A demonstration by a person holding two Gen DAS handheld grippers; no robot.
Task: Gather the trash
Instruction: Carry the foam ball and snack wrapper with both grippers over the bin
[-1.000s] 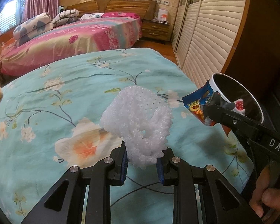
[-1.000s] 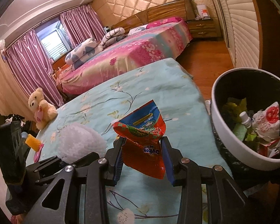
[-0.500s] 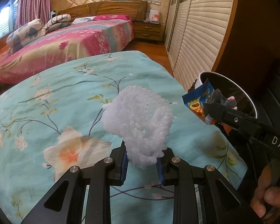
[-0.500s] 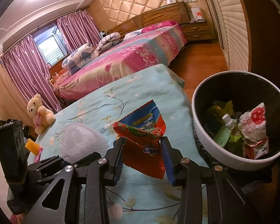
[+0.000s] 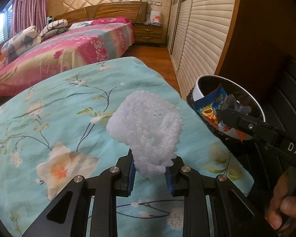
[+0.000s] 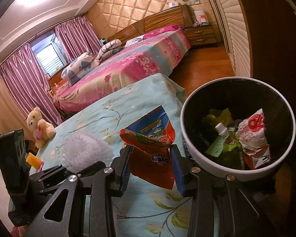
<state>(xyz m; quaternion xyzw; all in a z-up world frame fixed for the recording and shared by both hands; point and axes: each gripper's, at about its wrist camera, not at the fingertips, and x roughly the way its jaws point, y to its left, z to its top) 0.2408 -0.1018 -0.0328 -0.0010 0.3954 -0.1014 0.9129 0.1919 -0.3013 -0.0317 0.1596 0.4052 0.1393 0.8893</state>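
My left gripper (image 5: 150, 172) is shut on a white foam net (image 5: 146, 130) and holds it above the turquoise floral bedspread (image 5: 59, 118). My right gripper (image 6: 152, 164) is shut on a red and blue snack wrapper (image 6: 151, 148), held over the bed's edge just left of the white bin (image 6: 223, 167). The bin holds a bottle, a white bag and a carton. In the left wrist view the right gripper (image 5: 225, 116) holds the wrapper (image 5: 211, 108) at the bin's near rim (image 5: 199, 86). The foam net also shows in the right wrist view (image 6: 84, 150).
A teddy bear (image 6: 39, 126) sits at the bed's far left edge and an orange item (image 6: 34, 160) lies near it. A pink bed (image 5: 65, 47) stands behind. Louvred wardrobe doors (image 5: 203, 35) and a dark cabinet (image 5: 266, 39) flank the bin on the right.
Both grippers have moved right toward the bin with their loads. The bin looks larger and nearer, and the wrapper now overlaps its rim in the left wrist view.
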